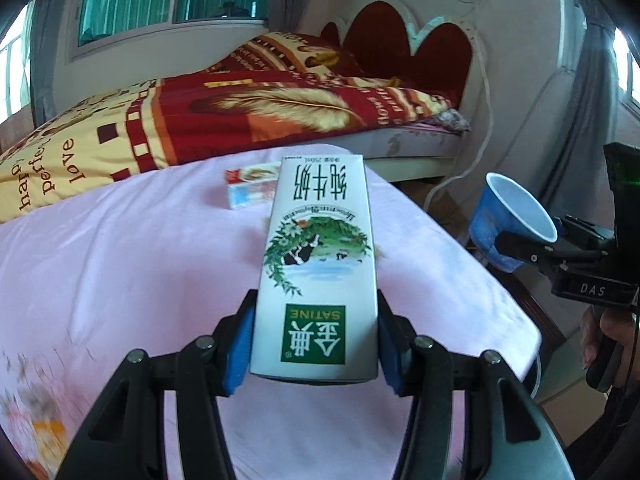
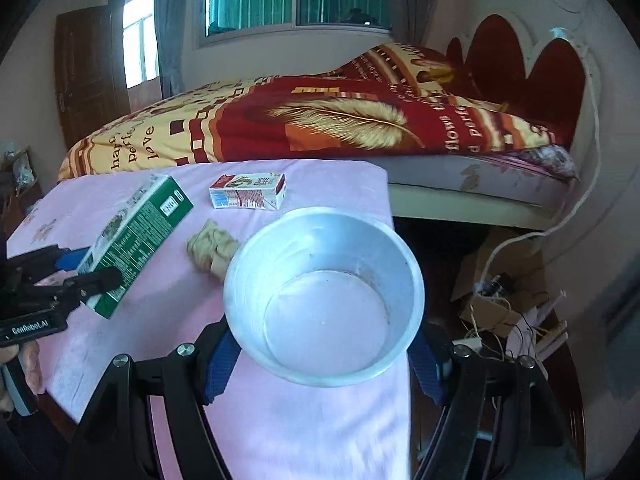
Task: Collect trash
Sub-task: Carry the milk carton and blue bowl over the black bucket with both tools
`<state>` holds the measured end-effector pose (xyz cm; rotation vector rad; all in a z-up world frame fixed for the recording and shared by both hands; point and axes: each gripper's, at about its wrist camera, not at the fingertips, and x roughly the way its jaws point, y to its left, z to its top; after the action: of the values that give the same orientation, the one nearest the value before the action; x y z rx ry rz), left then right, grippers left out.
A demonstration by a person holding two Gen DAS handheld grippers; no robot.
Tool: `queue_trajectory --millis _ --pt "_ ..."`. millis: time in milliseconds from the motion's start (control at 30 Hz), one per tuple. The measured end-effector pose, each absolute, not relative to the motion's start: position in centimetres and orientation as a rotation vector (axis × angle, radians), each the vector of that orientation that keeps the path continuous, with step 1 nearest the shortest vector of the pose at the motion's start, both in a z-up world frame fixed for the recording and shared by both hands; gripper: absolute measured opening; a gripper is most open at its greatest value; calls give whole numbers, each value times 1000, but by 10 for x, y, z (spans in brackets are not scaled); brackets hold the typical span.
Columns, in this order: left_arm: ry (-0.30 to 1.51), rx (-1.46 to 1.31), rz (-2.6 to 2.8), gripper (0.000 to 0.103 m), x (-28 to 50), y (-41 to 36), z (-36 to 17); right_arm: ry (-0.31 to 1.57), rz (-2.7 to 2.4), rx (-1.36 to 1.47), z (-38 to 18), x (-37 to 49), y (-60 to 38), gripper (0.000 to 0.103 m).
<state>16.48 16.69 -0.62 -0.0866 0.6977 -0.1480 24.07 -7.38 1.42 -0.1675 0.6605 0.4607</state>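
Carton (image 1: pixel 318 268) clamped between the blue pads (image 1: pixel 236 354) of the left gripper (image 1: pixel 316 344), lifted above the pink cloth (image 1: pixel 120 280); front face white, printed upside down to the left wrist camera with a green block reading "SATINE" and large Chinese characters, more Chinese script near the far end, a drawing of cows under foliage between. Same carton seen from the right wrist camera with its green side panel (image 2: pixel 136 240) covered in small white print, too fine to read, plus a barcode patch. Left gripper body (image 2: pixel 36 320) marked "GenRobot.AI". Right gripper (image 2: pixel 320 356) closed around a paper cup (image 2: pixel 324 296), cup tilted with its white inside toward the camera; outside blue (image 1: pixel 508 224), held just past the cloth's right edge. Right gripper housing (image 1: pixel 592 290) lettered "DAS". On the cloth beyond the carton, small red-and-white box (image 2: pixel 248 191) lying flat, its writing illegible. Crumpled tan paper (image 2: pixel 212 248) on the cloth between box and cup. Behind the cloth, bed quilt (image 2: pixel 320 120) bearing "perfect love".
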Motion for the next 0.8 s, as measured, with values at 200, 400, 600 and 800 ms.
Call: queue_trajectory --millis 200,400,600,800 --pt "688 -77 -189 54 135 128 -3 640 428 -150 26 198 -118 76" --pt "687 -50 -240 54 118 91 -1 626 381 -117 25 164 -165 76" --pt "704 -19 -302 54 110 51 -5 627 327 -72 18 143 -210 76" --pt "716 2 -366 54 109 12 -9 627 262 -27 16 132 -253 76"
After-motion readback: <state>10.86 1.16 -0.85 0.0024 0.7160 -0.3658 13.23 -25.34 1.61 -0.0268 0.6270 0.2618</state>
